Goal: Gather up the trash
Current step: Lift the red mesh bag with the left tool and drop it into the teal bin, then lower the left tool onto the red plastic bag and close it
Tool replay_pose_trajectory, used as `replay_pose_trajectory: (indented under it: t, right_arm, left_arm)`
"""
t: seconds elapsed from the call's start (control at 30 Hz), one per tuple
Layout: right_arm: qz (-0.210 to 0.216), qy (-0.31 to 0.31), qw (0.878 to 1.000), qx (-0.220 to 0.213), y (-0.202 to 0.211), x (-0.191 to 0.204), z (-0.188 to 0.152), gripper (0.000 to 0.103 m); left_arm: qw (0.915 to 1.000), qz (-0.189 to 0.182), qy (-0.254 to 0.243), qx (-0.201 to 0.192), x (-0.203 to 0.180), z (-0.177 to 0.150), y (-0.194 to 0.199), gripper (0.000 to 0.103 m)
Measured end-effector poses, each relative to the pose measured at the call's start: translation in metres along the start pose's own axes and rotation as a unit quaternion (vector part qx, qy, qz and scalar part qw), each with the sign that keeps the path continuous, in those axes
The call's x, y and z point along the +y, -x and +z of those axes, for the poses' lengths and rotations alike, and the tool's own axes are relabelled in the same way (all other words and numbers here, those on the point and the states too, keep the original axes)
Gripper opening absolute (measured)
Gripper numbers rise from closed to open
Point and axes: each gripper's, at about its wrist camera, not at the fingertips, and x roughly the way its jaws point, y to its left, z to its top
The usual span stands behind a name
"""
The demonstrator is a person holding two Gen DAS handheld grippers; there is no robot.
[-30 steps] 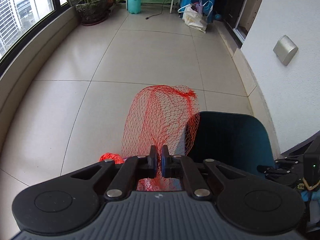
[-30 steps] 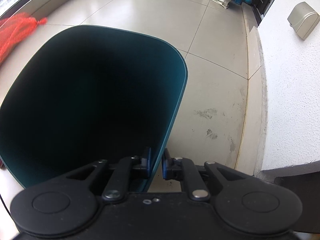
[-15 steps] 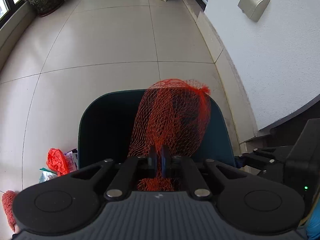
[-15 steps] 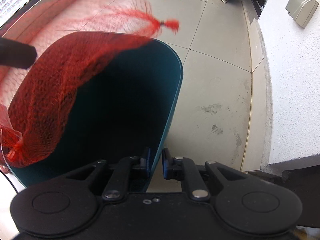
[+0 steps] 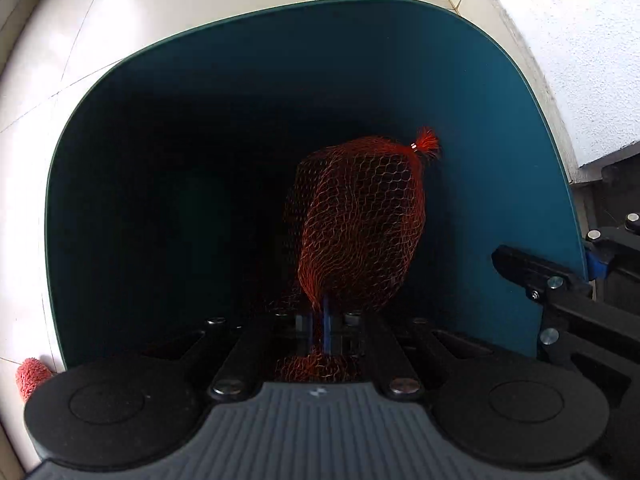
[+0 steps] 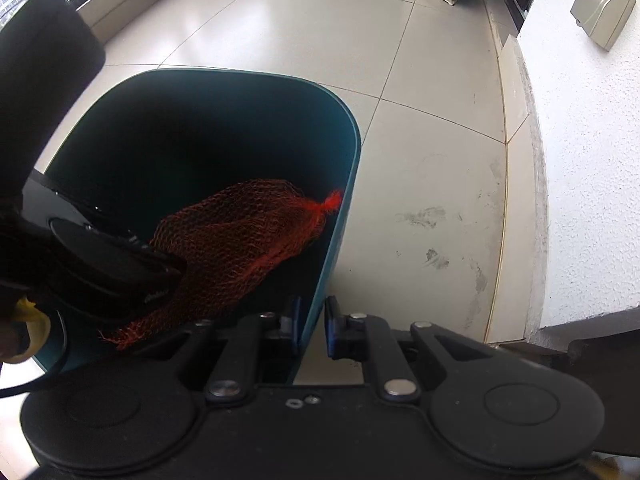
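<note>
Bin (image 5: 248,92), teal plastic with a dark inside, is the landmark here: everything reads off its rim. Right gripper (image 6: 312,326) pinches the bin's near wall, one pad inside the wall and one outside, apparently to steady the bin and keep its mouth open to the other hand. Left gripper (image 5: 318,326) has its jaws pressed together on a bunched end of the red mesh bag (image 5: 360,220), pinching the netting so the rest of it hangs free. Mesh bag sits below the bin's rim, inside the opening, its knotted tuft (image 5: 426,147) toward the wall on the right gripper's side; whether it touches that wall or the bottom can't be told, too dark in there. Left gripper points almost straight down into the bin, fingers already inside the mouth; in the right wrist view its black body (image 6: 108,264) comes in over the rim from the side opposite the pinched wall. Right gripper is tilted steeply down, clamped low on the rim. Judging by this, the drop is the step in hand, bag not yet released. Another reddish scrap (image 5: 32,376) lies on the floor tiles (image 6: 320,40) just outside the bin, probably next.
</note>
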Motion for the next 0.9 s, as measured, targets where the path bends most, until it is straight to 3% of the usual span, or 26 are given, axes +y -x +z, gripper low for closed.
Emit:
replay_pose_trajectory:
  t: [0.13, 0.2, 0.27, 0.3, 0.53, 0.67, 0.8, 0.9]
  right_arm:
    - [0.000, -0.001, 1.000, 0.001, 0.003, 0.000, 0.000, 0.011]
    - [0.001, -0.002, 1.000, 0.003, 0.001, -0.001, 0.000, 0.011]
    - [0.001, -0.003, 1.000, 0.004, 0.003, 0.000, 0.002, 0.011]
    - [0.001, -0.003, 1.000, 0.004, 0.003, 0.000, 0.002, 0.011]
    - [-0.004, -0.002, 1.000, 0.008, 0.002, 0.001, 0.005, 0.011]
    - [-0.006, -0.002, 1.000, 0.010, 0.000, 0.005, 0.007, 0.011]
    - [-0.005, -0.005, 1.000, 0.012, 0.000, 0.004, 0.007, 0.011]
    - [-0.004, -0.010, 1.000, 0.016, 0.000, 0.003, 0.007, 0.011]
  left_arm:
    - [0.9997, -0.025, 0.004, -0.008, 0.001, -0.006, 0.005, 0.015]
    - [0.9993, -0.032, 0.007, -0.017, 0.002, -0.010, 0.008, 0.031]
    - [0.9985, -0.043, 0.014, -0.033, 0.005, -0.012, 0.015, 0.063]
    - [0.9978, -0.047, 0.017, -0.045, 0.008, -0.015, 0.021, 0.066]
    - [0.9927, -0.066, 0.016, -0.100, 0.019, -0.045, 0.074, 0.066]
    - [0.9868, -0.065, 0.028, -0.145, 0.046, -0.067, 0.117, 0.066]
    - [0.9787, -0.038, 0.062, -0.192, 0.094, -0.073, 0.150, 0.068]
    - [0.9739, -0.004, 0.089, -0.209, 0.127, -0.070, 0.154, 0.071]
